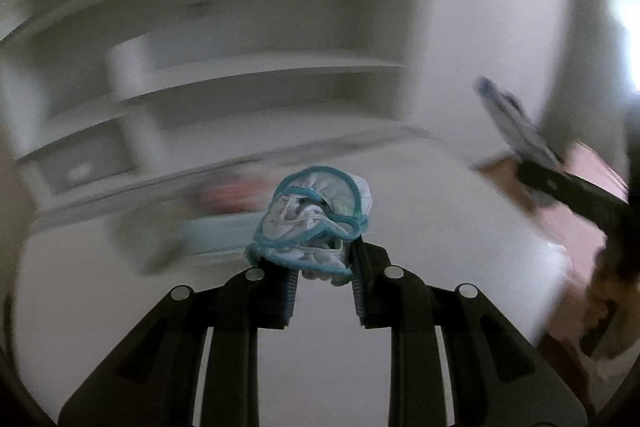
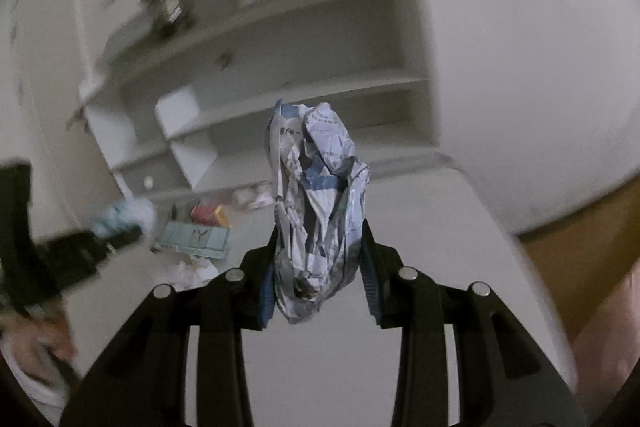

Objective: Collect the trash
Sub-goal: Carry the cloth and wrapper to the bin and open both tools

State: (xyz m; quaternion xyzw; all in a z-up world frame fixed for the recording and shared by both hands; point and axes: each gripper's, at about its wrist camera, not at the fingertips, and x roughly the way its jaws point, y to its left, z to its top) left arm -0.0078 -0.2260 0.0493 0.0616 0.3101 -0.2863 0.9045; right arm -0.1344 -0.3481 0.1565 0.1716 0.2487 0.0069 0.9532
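My left gripper (image 1: 322,267) is shut on a crumpled white face mask with teal edging (image 1: 316,219), held above the white desk (image 1: 440,227). My right gripper (image 2: 318,267) is shut on a crumpled printed white and blue wrapper (image 2: 318,195), also held above the desk. The right gripper with its wrapper shows blurred at the right of the left wrist view (image 1: 516,131). The left gripper with the mask shows blurred at the left of the right wrist view (image 2: 120,219).
More litter lies at the back of the desk: a pale blue flat pack (image 2: 196,237), a red and orange packet (image 2: 210,215), crumpled white paper (image 2: 192,273). A white shelf unit (image 2: 280,67) stands behind. A brown floor (image 2: 580,239) shows beyond the desk's right edge.
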